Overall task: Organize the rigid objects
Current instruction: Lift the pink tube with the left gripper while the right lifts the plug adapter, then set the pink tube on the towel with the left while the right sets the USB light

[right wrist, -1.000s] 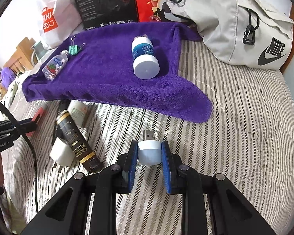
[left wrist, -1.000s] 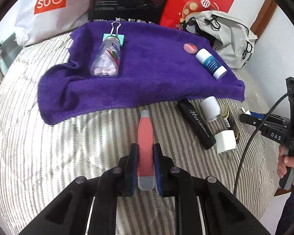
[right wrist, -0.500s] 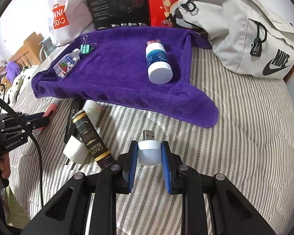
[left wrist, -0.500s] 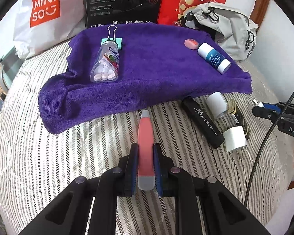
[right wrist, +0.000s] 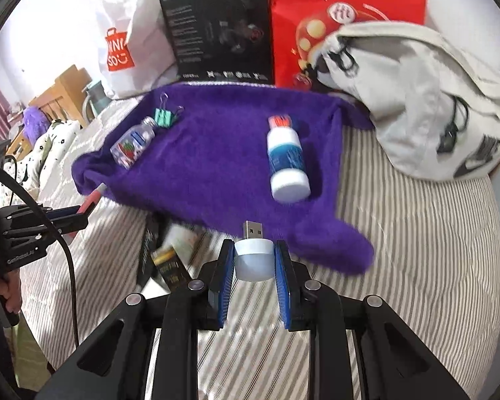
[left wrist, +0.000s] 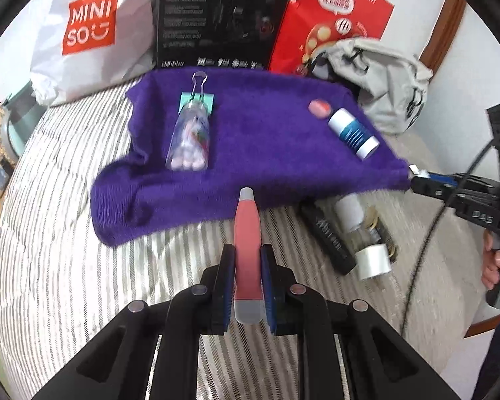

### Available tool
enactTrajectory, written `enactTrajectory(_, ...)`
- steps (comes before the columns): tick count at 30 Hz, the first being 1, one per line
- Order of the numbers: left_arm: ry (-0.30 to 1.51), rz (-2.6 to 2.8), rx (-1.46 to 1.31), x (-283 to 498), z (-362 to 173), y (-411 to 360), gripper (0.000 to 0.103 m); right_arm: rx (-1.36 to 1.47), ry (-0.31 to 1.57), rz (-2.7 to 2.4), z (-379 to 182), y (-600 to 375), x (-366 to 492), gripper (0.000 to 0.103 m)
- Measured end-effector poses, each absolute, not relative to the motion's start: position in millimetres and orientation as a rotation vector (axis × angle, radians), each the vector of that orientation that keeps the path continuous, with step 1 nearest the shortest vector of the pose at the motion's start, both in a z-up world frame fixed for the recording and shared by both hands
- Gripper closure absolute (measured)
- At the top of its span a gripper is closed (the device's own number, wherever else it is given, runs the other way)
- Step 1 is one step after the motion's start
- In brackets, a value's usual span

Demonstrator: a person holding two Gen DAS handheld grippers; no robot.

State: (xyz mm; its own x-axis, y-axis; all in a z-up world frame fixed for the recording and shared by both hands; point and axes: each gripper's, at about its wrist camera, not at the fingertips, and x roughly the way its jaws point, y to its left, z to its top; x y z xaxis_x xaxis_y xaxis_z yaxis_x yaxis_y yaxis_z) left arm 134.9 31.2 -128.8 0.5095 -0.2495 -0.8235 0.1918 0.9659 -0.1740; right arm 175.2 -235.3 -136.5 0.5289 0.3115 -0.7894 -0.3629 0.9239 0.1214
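**Both grippers loaded, poised at the near edge of the purple towel**

Your left gripper (left wrist: 244, 266) is clamped on a pink pen-shaped tool (left wrist: 246, 233) with grey ends; the blue pads press its sides near the rear, and its grey tip points forward, reaching the near hem of the purple towel (left wrist: 266, 153). Your right gripper (right wrist: 254, 260) is closed on a small white USB plug (right wrist: 253, 260), round body squeezed between the pads, the metal connector sticking out ahead toward the towel's near edge.

On the towel, from the left wrist view, a clear bottle of pale tablets (left wrist: 190, 143) lies with its neck touching a teal binder clip (left wrist: 197, 100) behind it. Toward the right side a white bottle with a blue label (left wrist: 352, 133) lies on its side, with a small pink oval piece (left wrist: 319, 108) just beside its far end.

Off the towel, on the striped bedcover (left wrist: 66, 250), a cluster lies close together: a black tube (left wrist: 328, 233), a clear bottle with a white cap (left wrist: 351, 213), a dark bottle with gold bands mostly hidden behind them, and a white cube-shaped adapter (left wrist: 373, 261) at the near end.

Behind the towel stand a white MINISO bag (left wrist: 93, 30), a black box (left wrist: 223, 16) and a red bag (left wrist: 330, 16); a grey sling bag (right wrist: 416, 106) slumps at the right. Motion blur softens much of both views.
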Motion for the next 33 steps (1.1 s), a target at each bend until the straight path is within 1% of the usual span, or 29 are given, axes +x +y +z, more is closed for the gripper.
enactTrajectory(6,0.986,-0.266,-0.043,157,-114,27,0.088,-0.037,0.943,0.419,-139,-224,203,0.079)
enactTrajectory(17,0.997,-0.271,-0.066,196,-119,23,0.088,-0.027,0.988,0.412,-165,-210,240,0.079)
enactTrajectory(27,1.028,-0.251,-0.049,238,-136,22,0.088,-0.095,1.014,0.381,-181,-199,255,0.079)
enactTrajectory(33,1.052,-0.248,-0.030,256,-151,14,0.088,-0.099,0.985,0.394,-182,-201,255,0.079)
